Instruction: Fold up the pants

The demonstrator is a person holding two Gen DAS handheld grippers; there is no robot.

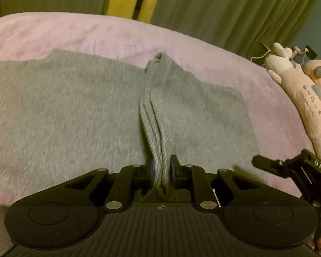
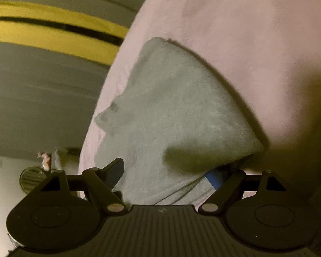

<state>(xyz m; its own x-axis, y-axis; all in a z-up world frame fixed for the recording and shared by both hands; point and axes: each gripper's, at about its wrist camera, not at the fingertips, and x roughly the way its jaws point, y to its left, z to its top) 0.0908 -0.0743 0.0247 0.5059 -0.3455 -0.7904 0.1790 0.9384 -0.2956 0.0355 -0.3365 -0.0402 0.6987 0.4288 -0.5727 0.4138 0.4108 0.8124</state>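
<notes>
pink blanket (image 1: 75, 34) | plush toys (image 1: 306, 98) | green curtains (image 1: 224, 10)

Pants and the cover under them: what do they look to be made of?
The grey pants look like a soft heathered knit, probably cotton jersey or fleece: matte and speckled, with fine ribbing on the bunched part pinched in the left claw. The pink cover looks like plush fleece or velour: a faintly shiny nap with brushed streaks. The exact fibre cannot be told.
</notes>
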